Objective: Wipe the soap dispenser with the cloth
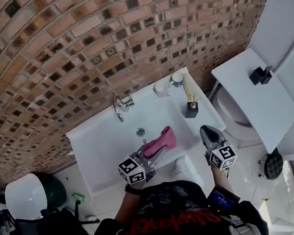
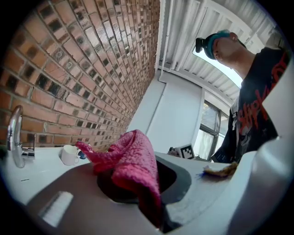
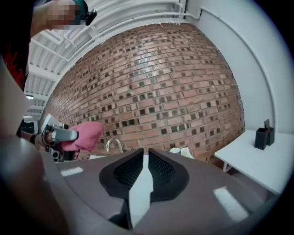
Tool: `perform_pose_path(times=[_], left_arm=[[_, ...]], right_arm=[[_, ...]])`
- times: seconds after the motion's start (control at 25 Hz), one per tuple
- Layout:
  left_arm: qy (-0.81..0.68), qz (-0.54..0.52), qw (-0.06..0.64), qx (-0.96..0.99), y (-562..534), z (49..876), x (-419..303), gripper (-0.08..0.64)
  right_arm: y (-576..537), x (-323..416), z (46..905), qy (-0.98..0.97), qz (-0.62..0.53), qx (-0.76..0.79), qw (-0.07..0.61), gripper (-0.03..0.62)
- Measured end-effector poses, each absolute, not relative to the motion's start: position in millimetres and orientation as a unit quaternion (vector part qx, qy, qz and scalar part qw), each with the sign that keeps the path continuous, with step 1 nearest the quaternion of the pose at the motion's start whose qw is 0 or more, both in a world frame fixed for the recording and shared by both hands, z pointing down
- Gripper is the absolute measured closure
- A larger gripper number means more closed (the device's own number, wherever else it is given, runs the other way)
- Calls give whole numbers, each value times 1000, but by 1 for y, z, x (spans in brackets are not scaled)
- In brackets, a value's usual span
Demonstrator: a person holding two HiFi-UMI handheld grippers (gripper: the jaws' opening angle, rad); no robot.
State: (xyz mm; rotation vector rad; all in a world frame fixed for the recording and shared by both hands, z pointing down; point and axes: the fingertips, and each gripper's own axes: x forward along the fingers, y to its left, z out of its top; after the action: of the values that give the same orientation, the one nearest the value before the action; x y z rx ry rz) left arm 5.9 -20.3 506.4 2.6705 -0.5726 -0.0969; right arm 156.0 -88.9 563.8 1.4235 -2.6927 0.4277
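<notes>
While clamped tight on the pink cloth (image 1: 161,139), hangs over the white sink (image 1: 95,146) in the left gripper (image 1: 152,150), with the cloth sticking out past the tips. Shows the right gripper (image 1: 206,132) by the sink's right edge, jaws pressed together and nothing between them. Puts the soap dispenser (image 1: 190,103) at the back right corner of the sink, near a white cup (image 1: 161,88) and well apart from the cloth. Looks like a dark base with a pale pump on top, but too small to be sure.

Could tip the dispenser over with a hard push, being tall and thin with nothing holding it steady. Could bump the cup beside it on the way in. Could drop the cloth into the sink if pinched by only a small bit. Could wipe just one side and miss the back, so close to the brick wall.
</notes>
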Motion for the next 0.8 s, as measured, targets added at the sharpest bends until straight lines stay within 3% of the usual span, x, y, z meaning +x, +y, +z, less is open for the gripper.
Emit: perform_pose_path(times=[0.08, 0.24, 0.52, 0.8], left_arm=[[-209, -35, 214, 953, -34, 511, 12, 511], [-218, -20, 238, 946, -49, 529, 10, 511], [-281, -18, 205, 938, -76, 512, -31, 511], [-345, -22, 232, 909, -68, 527, -78, 511]], right_arm=[[-107, 158, 576, -878, 127, 459, 52, 524], [-138, 162, 614, -872, 110, 468, 91, 484], [-209, 158, 693, -848, 145, 483, 162, 408], [-248, 142, 722, -843, 149, 474, 206, 379]])
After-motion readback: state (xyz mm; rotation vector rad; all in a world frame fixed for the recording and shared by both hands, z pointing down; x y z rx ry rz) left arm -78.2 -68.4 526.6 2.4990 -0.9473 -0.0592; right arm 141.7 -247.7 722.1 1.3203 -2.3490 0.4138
